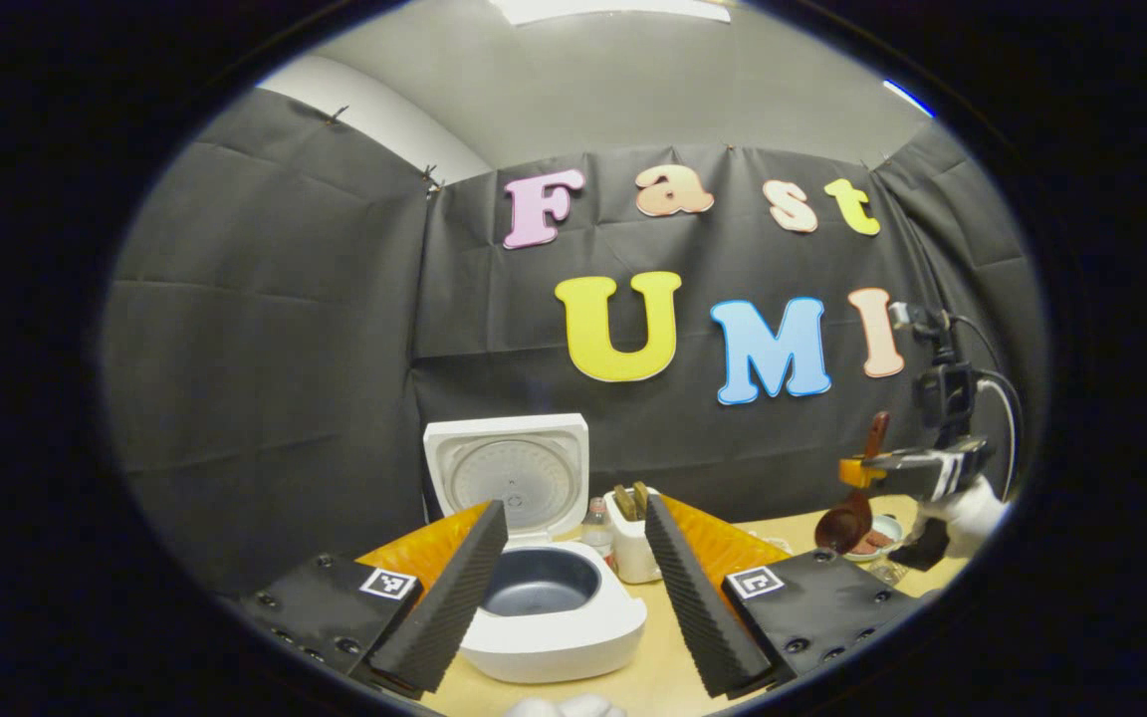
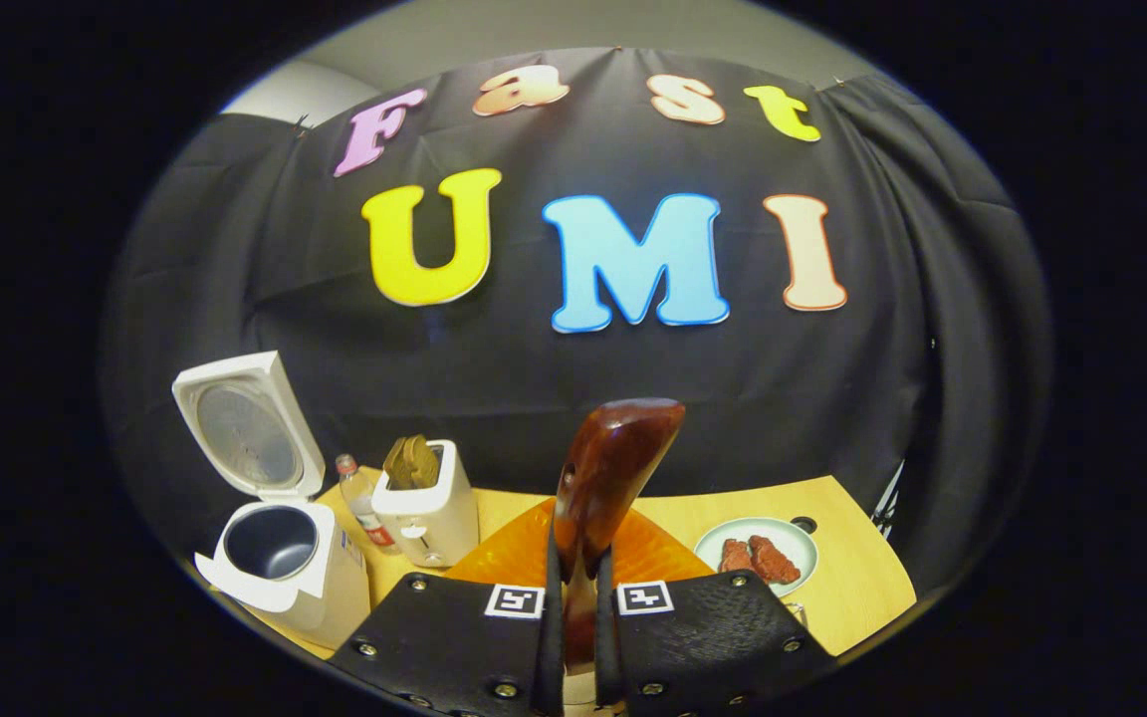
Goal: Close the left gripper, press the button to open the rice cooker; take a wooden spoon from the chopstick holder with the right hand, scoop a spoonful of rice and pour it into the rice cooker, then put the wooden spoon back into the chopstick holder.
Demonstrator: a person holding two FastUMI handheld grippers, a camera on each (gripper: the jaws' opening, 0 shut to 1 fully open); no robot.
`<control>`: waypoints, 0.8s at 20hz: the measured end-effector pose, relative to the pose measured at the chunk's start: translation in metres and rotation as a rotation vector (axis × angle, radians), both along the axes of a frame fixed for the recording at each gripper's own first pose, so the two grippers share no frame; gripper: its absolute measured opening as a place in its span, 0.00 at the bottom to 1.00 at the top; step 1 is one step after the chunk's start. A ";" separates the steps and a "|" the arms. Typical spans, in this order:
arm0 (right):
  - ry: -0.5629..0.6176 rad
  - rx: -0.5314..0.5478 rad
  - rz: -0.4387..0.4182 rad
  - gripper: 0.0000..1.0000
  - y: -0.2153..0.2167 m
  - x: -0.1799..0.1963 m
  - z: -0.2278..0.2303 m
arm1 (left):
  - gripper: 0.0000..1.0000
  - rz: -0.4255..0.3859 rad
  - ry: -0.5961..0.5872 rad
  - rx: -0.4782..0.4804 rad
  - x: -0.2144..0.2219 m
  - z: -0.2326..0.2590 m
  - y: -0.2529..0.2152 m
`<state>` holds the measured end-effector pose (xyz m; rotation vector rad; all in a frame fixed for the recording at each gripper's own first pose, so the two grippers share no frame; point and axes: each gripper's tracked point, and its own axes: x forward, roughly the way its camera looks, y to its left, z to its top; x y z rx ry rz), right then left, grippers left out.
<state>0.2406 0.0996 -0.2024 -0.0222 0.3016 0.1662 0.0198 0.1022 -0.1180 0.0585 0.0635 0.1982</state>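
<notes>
- Right tongs (image 2: 573, 637) clenched on the dark reddish-brown wooden spoon (image 2: 601, 478), its handle standing up between the fingers; left tongs (image 1: 573, 588) released, spread wide.
- Step, I judge: scooping. Keep the bowl level on the carry.
- White rice cooker (image 1: 549, 597), lid up, sits on the table just beyond the left tongs; the spoon bowl hangs far right over a small plate (image 1: 887, 533).
- White chopstick holder (image 2: 429, 503) stands right of the cooker.
</notes>
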 end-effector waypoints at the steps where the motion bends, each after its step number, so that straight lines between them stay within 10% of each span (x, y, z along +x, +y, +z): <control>1: 0.011 -0.023 0.015 0.12 0.008 0.000 -0.012 | 0.95 0.006 0.002 0.003 -0.001 -0.001 0.004; 10: 0.014 -0.417 0.079 0.13 0.027 0.005 -0.112 | 0.97 0.054 0.017 0.005 -0.006 -0.010 0.024; 16: 0.082 -0.495 0.102 0.13 0.034 -0.001 -0.159 | 0.97 0.063 0.035 0.039 -0.006 -0.017 0.029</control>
